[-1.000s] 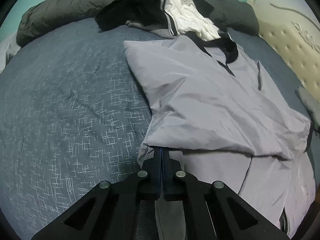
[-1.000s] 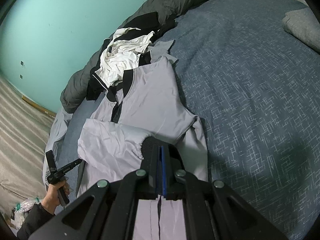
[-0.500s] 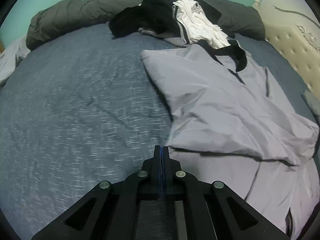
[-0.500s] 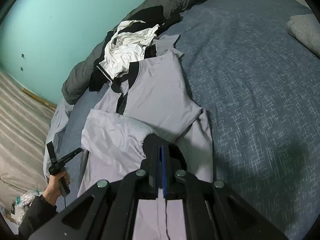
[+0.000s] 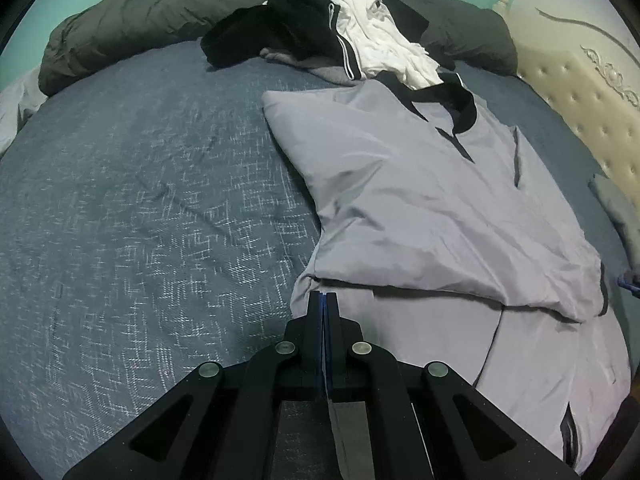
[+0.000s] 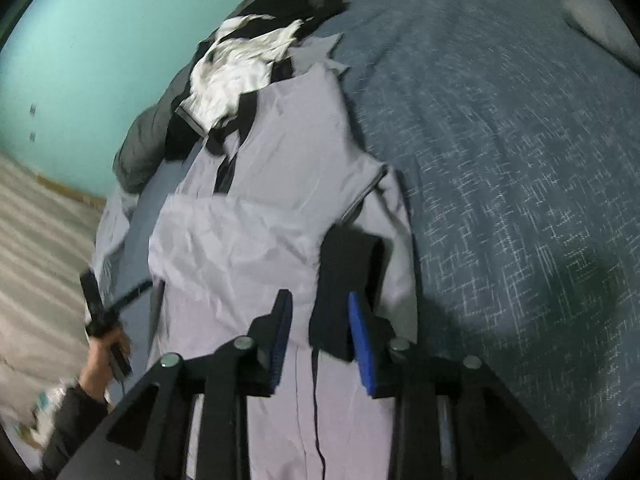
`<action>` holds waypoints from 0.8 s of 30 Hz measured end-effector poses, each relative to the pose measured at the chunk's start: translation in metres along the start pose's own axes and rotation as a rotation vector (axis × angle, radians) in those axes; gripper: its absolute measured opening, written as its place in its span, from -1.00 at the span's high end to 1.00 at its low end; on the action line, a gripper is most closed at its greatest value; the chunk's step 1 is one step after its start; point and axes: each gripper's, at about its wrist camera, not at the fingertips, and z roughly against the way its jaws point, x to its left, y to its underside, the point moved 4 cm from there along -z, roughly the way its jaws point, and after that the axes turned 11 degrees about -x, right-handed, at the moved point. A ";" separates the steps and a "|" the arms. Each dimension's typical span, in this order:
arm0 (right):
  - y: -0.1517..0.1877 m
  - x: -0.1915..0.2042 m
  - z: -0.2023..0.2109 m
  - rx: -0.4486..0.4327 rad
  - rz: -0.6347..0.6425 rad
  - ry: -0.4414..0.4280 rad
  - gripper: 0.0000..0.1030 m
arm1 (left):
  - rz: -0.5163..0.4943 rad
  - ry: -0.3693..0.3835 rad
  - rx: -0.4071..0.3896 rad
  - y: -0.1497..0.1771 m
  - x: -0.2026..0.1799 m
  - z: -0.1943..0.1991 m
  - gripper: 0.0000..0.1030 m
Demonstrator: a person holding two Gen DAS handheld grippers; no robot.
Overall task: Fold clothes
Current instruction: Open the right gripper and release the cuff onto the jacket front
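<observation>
I see the grey jacket (image 5: 432, 208) spread flat on the blue bed (image 5: 132, 208), one sleeve folded across its body. My left gripper (image 5: 324, 300) has its jaws pressed together, empty, at the jacket's near edge. My right gripper (image 6: 320, 320) has jaws spread, the black cuff (image 6: 348, 280) lying loose between them.

Jacket (image 5: 432, 200) on bed (image 5: 140, 200), right of middle; clothes pile (image 5: 340, 36) behind, seemingly overlapping its collar.
</observation>
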 end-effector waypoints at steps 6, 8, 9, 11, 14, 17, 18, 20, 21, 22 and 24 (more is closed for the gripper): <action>0.017 0.009 -0.012 0.051 0.045 0.018 0.39 | 0.031 0.001 -0.006 -0.002 0.002 0.003 0.99; 0.022 0.009 -0.018 0.064 0.045 0.032 0.39 | 0.031 0.002 -0.008 -0.003 0.002 0.005 0.99; 0.023 0.009 -0.020 0.070 0.045 0.033 0.39 | 0.030 0.005 -0.008 -0.003 0.002 0.006 0.99; 0.027 0.006 -0.025 0.086 0.046 0.049 0.40 | 0.027 0.012 -0.008 -0.003 0.001 0.008 0.99; 0.030 0.005 -0.029 0.095 0.047 0.060 0.64 | 0.030 0.020 -0.009 -0.003 0.000 0.011 0.99; 0.031 0.006 -0.028 0.088 0.049 0.062 0.77 | 0.037 0.022 -0.010 -0.003 0.000 0.011 0.99; 0.030 0.006 -0.026 0.084 0.053 0.075 0.77 | 0.040 0.022 -0.007 -0.003 0.001 0.011 0.99; 0.028 0.004 -0.023 0.070 0.058 0.110 0.76 | 0.044 0.025 -0.006 -0.004 0.001 0.011 0.99; 0.026 0.002 -0.021 0.062 0.057 0.131 0.74 | 0.044 0.025 -0.006 -0.004 0.002 0.010 0.99; 0.024 0.000 -0.019 0.053 0.056 0.153 0.60 | 0.044 0.024 -0.006 -0.004 0.002 0.010 0.99; 0.022 -0.004 -0.015 0.035 0.039 0.151 0.30 | 0.043 0.022 -0.006 -0.004 0.003 0.009 0.99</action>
